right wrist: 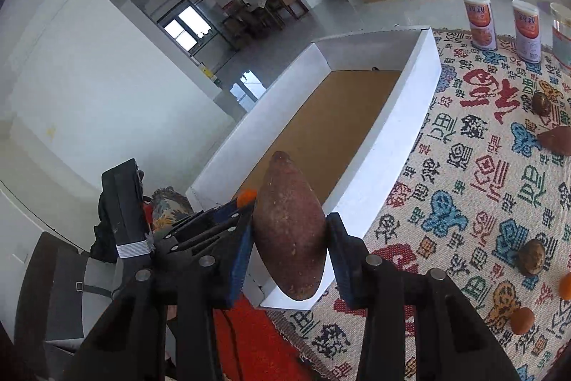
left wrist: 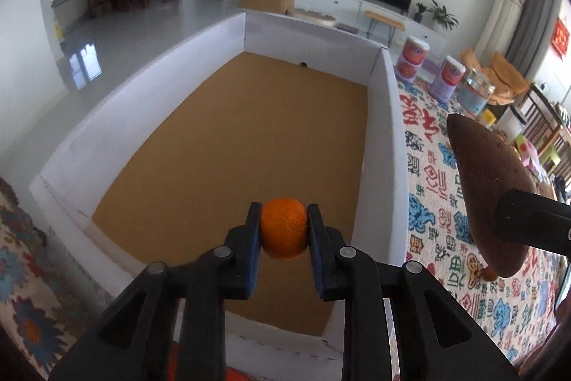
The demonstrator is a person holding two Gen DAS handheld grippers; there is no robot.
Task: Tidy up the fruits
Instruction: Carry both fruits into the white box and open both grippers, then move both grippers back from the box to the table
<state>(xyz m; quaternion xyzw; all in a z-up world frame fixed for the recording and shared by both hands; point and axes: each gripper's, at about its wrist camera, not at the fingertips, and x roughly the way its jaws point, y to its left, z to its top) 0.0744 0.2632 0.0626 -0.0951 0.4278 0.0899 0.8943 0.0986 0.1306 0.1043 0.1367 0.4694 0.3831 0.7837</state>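
My left gripper point(left wrist: 283, 227) is shut on a small orange point(left wrist: 283, 226) and holds it above the near end of a white box with a brown floor point(left wrist: 249, 145). My right gripper point(right wrist: 289, 231) is shut on a long reddish-brown sweet potato point(right wrist: 291, 227), held above the box's near right wall point(right wrist: 374, 174). The sweet potato also shows in the left wrist view point(left wrist: 489, 191), to the right of the box. The left gripper with the orange point(right wrist: 247, 196) shows in the right wrist view, just left of the sweet potato. The box holds no fruit.
A patterned cloth point(right wrist: 464, 202) covers the table right of the box. On it lie another sweet potato point(right wrist: 556, 140), two dark round fruits point(right wrist: 541, 103) point(right wrist: 532, 256), small orange fruits point(right wrist: 521, 320). Two cans point(left wrist: 412, 59) point(left wrist: 446, 77) and a jar point(left wrist: 474, 91) stand at the far edge.
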